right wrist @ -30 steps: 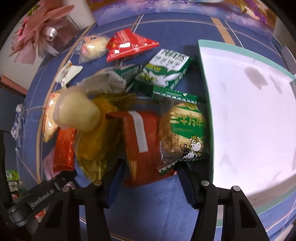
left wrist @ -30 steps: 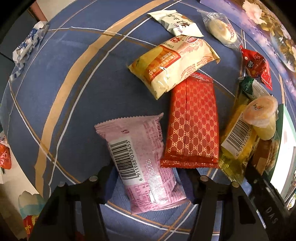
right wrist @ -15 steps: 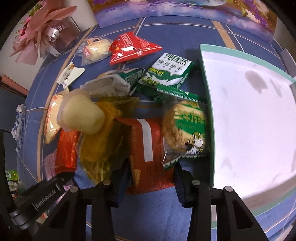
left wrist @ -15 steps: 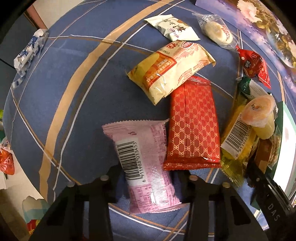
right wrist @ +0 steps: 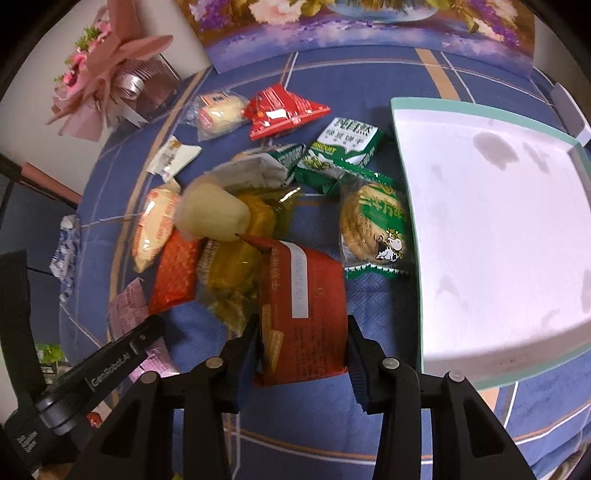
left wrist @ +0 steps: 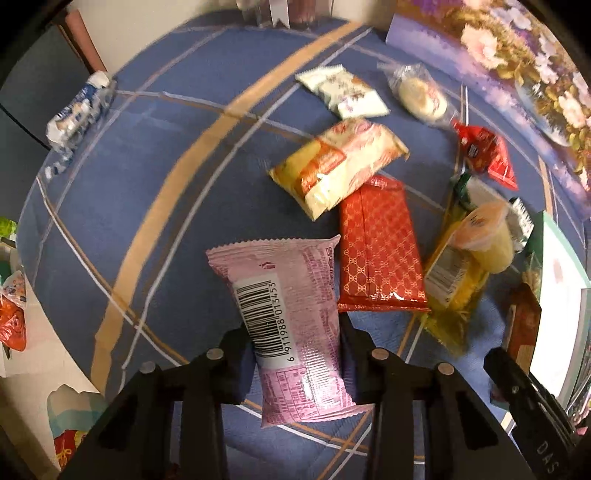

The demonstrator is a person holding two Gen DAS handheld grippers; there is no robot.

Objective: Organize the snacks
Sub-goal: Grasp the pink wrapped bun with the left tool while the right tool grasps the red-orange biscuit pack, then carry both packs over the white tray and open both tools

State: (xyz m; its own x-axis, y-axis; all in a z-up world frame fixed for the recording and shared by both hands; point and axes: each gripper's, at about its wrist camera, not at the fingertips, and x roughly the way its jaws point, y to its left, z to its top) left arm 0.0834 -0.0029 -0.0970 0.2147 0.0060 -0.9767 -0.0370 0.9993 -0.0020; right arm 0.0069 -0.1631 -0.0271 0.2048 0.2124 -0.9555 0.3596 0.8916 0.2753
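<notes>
A pink snack packet [left wrist: 291, 295] with a barcode stands between the fingers of my left gripper [left wrist: 295, 332]. The jaws are closing and their pads press its sides; it hangs a little above the blue tablecloth. My right gripper [right wrist: 301, 328] is shut on a dark red packet [right wrist: 306, 295], raised off the snack pile. To its right lies a white tray [right wrist: 498, 240] with a teal rim, nothing in it. On the cloth are a red patterned packet [left wrist: 376, 251], a yellow-cream packet [left wrist: 336, 162], a jelly cup [left wrist: 484, 236] and a round cracker packet [right wrist: 373, 221].
More snacks lie further back: a green biscuit packet [right wrist: 343, 144], a red triangular packet [right wrist: 280, 110], a white sachet [left wrist: 343, 92]. A pink bouquet [right wrist: 107, 74] and a flower painting [right wrist: 369, 29] stand at the table's back. A blue-white packet [left wrist: 77, 110] sits at the left edge.
Both grippers closed on their packets and rose: the pink packet in the left and the dark red packet in the right came up off the cloth.
</notes>
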